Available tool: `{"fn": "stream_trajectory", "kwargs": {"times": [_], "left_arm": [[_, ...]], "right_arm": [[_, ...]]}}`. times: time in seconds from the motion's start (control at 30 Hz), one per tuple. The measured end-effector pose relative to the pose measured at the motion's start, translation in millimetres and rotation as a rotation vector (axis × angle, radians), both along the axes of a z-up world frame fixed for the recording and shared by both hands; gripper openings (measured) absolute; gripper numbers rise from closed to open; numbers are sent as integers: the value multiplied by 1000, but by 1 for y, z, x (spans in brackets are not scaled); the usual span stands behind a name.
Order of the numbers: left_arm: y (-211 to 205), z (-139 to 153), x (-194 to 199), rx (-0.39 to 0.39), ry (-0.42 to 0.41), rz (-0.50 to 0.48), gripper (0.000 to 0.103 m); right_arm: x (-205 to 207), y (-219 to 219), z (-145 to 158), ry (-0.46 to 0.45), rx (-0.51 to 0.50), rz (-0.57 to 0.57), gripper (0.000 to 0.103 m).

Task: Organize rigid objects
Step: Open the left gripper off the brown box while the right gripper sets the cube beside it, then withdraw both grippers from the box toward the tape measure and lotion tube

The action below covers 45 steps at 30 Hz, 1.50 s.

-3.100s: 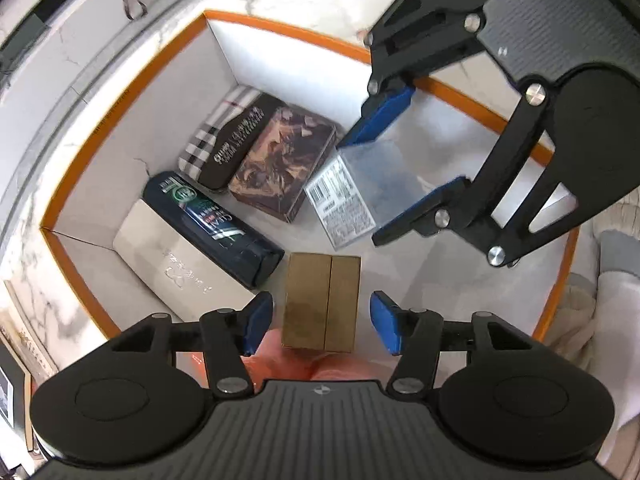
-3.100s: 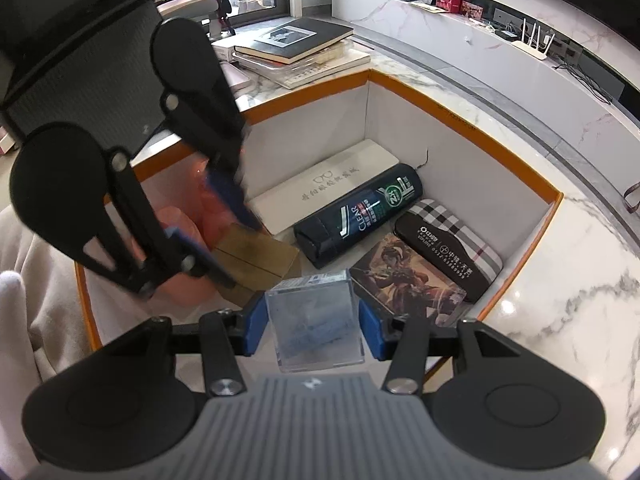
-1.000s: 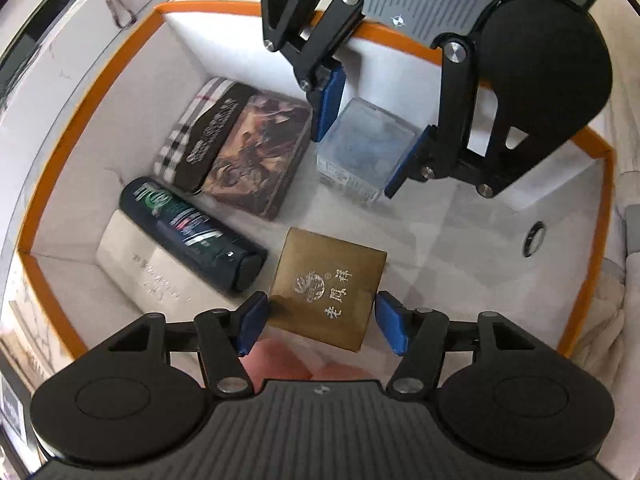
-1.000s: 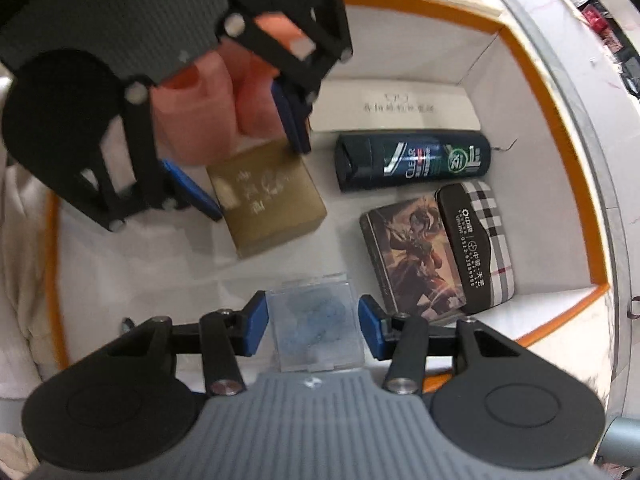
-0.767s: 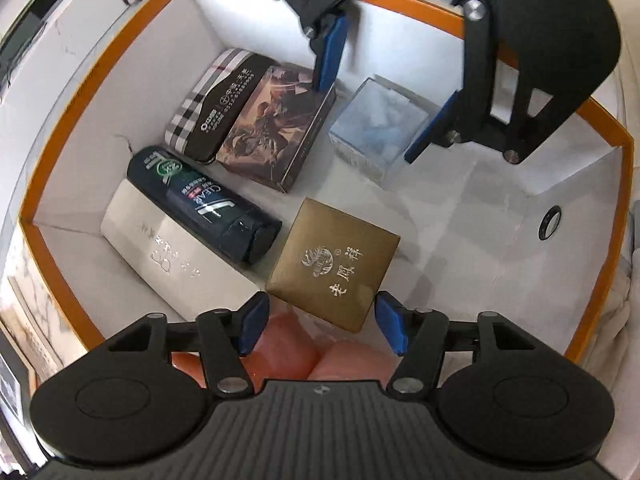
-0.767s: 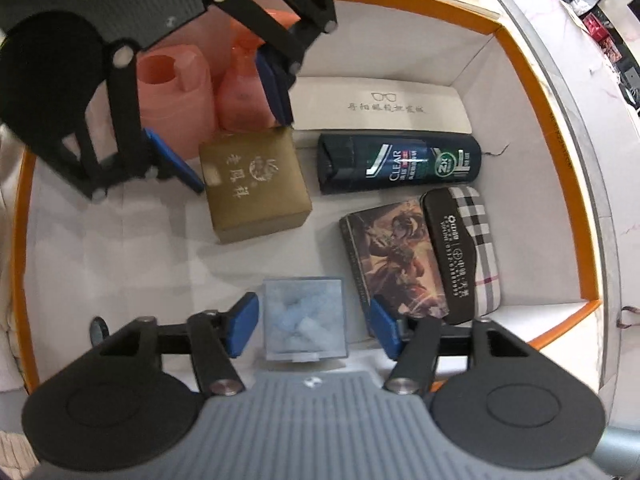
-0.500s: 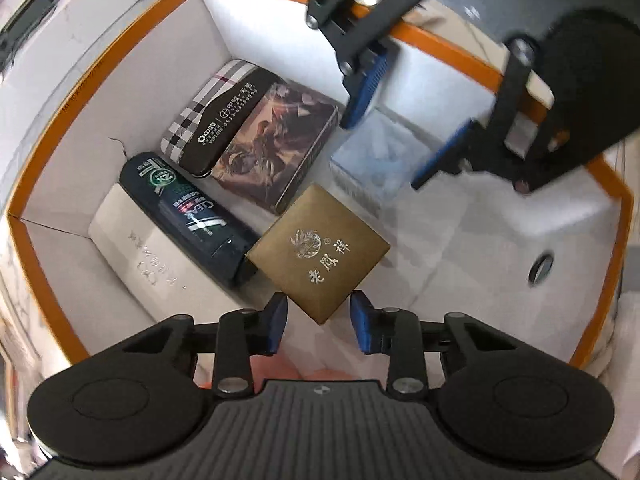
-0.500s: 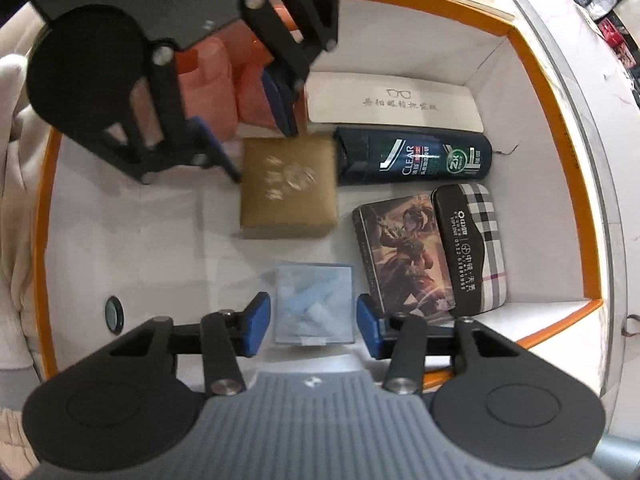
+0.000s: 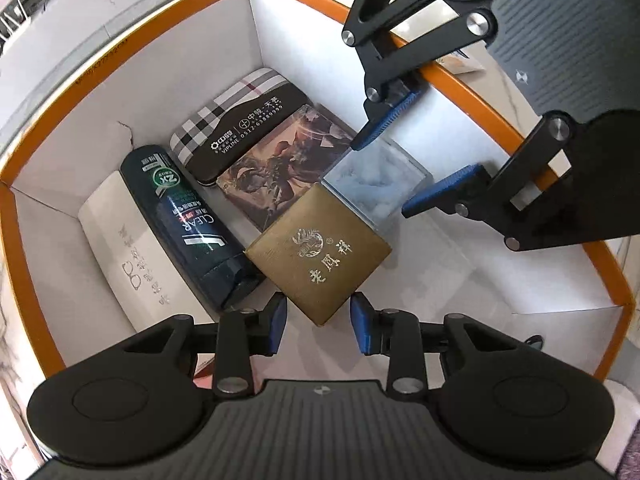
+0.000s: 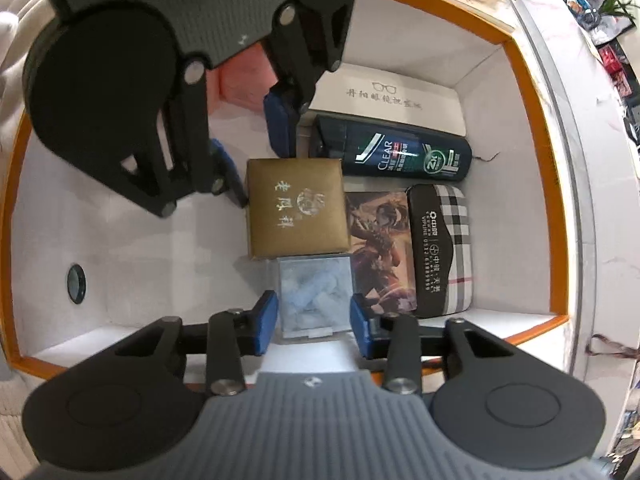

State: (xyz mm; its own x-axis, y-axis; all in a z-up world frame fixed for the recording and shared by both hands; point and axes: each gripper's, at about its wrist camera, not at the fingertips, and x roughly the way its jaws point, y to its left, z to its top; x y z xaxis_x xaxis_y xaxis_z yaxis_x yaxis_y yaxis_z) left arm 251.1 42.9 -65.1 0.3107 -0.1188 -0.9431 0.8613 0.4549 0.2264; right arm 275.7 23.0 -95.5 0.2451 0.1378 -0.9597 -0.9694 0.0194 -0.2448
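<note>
Nearly packed, last two boxes getting nudged into line

Inside the orange-rimmed box (image 10: 532, 92): white glasses case (image 10: 396, 94), CLEAR shampoo bottle (image 10: 404, 156), illustrated tin (image 10: 380, 240) and plaid glasses case (image 10: 440, 248) already lined up snug. Gold gift box (image 9: 318, 256) sitting flat, one corner poking between the left gripper (image 9: 318, 322) fingers, pads not pressing, so released. Clear plastic box (image 10: 310, 300) right between the right gripper (image 10: 312, 322) fingers, closing in, contact hard to call. Pink items (image 10: 244, 80) behind the left fingers look unsorted.
</note>
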Motion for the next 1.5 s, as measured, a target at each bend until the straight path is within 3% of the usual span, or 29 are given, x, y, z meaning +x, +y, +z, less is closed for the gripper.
{"fn": "stream_trajectory", "kwargs": {"times": [0.2, 0.33, 0.6, 0.7, 0.73, 0.87, 1.1, 1.2, 1.33, 1.43, 1.5], "left_arm": [[5, -4, -4, -7, -24, 35, 40], [9, -3, -8, -27, -36, 73, 48], [22, 15, -42, -54, -121, 109, 55], [7, 34, -56, -83, -187, 111, 55], [2, 43, -42, -97, -215, 107, 55], [-25, 54, -58, -154, -285, 85, 55], [-74, 62, -75, -187, -342, -55, 56], [-97, 52, -73, -160, -302, -149, 59], [-132, 21, -67, 8, -306, -287, 65], [-157, -8, -48, 116, -303, -323, 68], [-169, -21, -39, 179, -252, -355, 70]], "right_arm": [[2, 0, 0, 19, 15, -20, 40], [-3, 0, 3, 26, 32, -34, 42], [-12, -19, 41, 13, 165, -133, 57], [-16, -34, 62, -5, 262, -211, 63], [-18, -41, 70, -11, 299, -247, 64], [-21, -74, 88, -54, 405, -391, 64], [-37, -146, 81, -112, 524, -684, 64], [-51, -176, 64, -130, 604, -858, 64], [-60, -208, 35, -67, 746, -1132, 64], [-66, -218, 10, -19, 832, -1230, 64], [-65, -221, 5, -12, 843, -1244, 64]]}}
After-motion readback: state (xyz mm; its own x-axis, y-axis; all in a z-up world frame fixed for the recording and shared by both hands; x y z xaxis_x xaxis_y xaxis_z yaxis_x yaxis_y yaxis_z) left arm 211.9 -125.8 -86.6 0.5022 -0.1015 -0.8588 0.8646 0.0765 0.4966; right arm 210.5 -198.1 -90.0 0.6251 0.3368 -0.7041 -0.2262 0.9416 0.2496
